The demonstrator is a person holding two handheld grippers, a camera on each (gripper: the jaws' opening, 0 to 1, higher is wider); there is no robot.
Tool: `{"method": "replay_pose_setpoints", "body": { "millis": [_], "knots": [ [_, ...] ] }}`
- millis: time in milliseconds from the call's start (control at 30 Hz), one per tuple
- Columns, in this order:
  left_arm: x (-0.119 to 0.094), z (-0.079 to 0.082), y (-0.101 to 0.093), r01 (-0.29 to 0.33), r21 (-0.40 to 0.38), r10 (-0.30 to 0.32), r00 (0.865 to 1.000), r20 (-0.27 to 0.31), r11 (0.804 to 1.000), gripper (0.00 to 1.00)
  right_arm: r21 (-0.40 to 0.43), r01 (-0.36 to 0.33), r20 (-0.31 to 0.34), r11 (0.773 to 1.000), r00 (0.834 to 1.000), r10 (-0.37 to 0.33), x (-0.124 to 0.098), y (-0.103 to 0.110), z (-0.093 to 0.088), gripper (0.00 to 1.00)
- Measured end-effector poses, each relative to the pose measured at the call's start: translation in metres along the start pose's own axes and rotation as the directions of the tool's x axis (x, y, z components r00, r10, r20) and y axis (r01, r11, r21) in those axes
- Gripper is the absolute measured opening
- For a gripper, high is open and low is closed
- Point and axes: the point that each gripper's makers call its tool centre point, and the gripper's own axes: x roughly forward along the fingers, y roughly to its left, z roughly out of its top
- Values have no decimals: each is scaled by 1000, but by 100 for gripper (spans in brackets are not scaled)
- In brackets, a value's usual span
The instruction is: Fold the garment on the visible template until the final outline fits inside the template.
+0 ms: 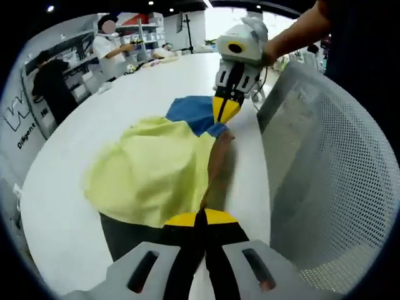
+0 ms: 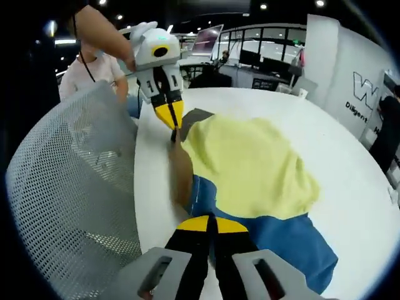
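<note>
A pale yellow garment lies spread on the white table. One edge is pulled up into a taut, shadowed strip between the two grippers. My left gripper is shut on one end of that strip, over a dark sheet. My right gripper is shut on the other end, over a blue sheet. Both sheets lie partly hidden under the garment.
The mesh back of a grey chair stands close against the table edge beside the strip. The person's arm reaches in behind each gripper. People and shelves stand beyond the far edge.
</note>
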Motion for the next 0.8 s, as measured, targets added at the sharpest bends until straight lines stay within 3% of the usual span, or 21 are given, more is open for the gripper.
{"method": "replay_pose_setpoints", "body": {
  "millis": [33,100,133,233,300,433,500,600,800],
  "knots": [
    [-1,3,9,-45,5,45,999,15,999,0,8,17,7,1000,1000,-17,0,-5,2,0],
    [1,3,16,-68,-20,68,997,26,997,0,31,55,17,998,998,-56,5,-15,5,0],
    [5,-5,20,-82,-62,81,997,-10,995,0,40,72,10,997,997,-73,8,-20,6,0],
    [15,-19,22,-90,-74,85,994,-64,993,1,82,93,-46,992,995,-89,24,-25,-2,0],
    [18,-23,19,-86,-82,81,994,-69,993,3,88,93,-83,992,993,-86,31,-25,-9,0],
    [15,-25,10,-69,-113,64,997,-47,991,20,88,91,-74,992,994,-85,30,-24,-9,0],
    [13,-28,4,-48,-89,44,998,-40,995,28,93,82,-66,992,995,-76,29,-23,-11,2],
    [11,-35,-3,-18,-53,15,998,-58,998,33,88,49,-63,995,997,-44,28,-17,-16,9],
    [13,-48,-16,46,63,-38,991,-125,997,31,28,-11,-72,1000,997,13,28,-5,-24,21]
  ]
}}
